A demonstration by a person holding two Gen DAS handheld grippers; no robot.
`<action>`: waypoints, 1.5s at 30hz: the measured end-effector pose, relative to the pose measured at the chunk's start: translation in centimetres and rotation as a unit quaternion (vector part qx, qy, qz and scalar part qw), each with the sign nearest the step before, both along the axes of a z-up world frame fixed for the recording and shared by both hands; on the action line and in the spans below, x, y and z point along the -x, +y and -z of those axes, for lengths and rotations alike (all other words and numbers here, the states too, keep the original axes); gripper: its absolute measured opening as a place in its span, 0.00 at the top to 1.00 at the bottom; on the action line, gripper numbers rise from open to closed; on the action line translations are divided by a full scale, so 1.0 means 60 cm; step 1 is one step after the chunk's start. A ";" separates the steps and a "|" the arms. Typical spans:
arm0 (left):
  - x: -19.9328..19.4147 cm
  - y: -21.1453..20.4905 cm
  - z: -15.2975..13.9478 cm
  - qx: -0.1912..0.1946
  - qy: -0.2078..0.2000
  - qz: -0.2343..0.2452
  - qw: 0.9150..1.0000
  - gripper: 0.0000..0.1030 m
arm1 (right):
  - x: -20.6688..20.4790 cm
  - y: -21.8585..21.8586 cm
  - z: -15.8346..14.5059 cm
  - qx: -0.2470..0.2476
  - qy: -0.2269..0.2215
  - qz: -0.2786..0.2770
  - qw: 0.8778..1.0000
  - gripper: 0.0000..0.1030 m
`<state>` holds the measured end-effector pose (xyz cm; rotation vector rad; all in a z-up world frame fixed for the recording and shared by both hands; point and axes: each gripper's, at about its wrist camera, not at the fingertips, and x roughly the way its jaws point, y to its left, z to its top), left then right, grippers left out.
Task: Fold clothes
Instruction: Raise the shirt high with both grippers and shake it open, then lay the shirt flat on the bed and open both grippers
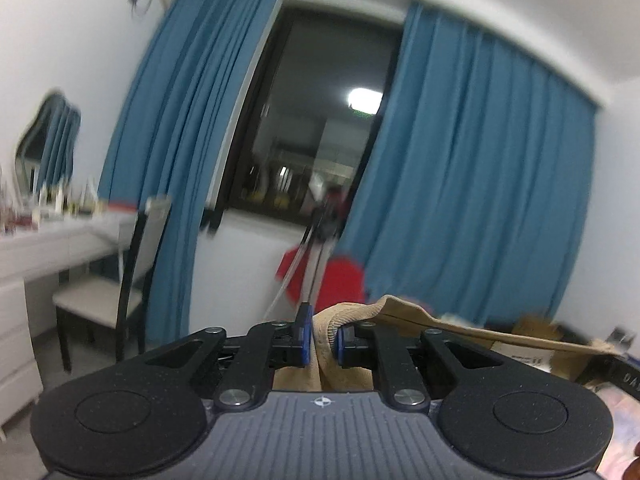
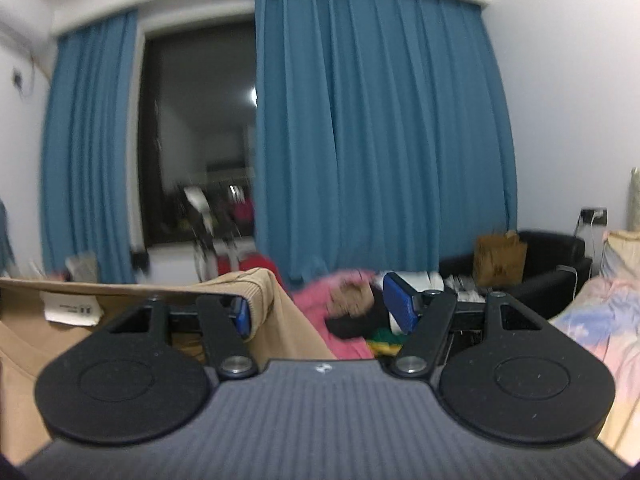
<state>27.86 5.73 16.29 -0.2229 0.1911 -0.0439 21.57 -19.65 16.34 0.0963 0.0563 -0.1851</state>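
Left wrist view: left gripper (image 1: 322, 340) clamped on tan garment (image 1: 384, 312). Right wrist view: right gripper (image 2: 324, 312) jaws spread; garment edge touches its left finger.

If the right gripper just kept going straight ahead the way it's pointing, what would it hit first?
Probably the pink garment heaped just ahead of the open right gripper, with the blue curtain farther behind. Depth is hard to judge in this blurred view.
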 end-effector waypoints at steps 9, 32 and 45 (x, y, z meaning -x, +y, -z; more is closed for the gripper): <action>-0.209 0.012 0.317 -0.046 0.142 0.015 0.989 0.84 | -0.262 0.016 0.342 0.016 0.174 0.005 0.985 0.37; -0.025 -0.004 0.351 -0.144 0.222 0.086 0.960 0.01 | -0.041 0.032 0.281 -0.037 0.258 -0.138 0.955 0.21; 0.357 0.115 0.285 -0.062 0.141 0.046 0.987 0.05 | 0.333 -0.043 0.261 -0.125 0.139 -0.126 0.974 0.21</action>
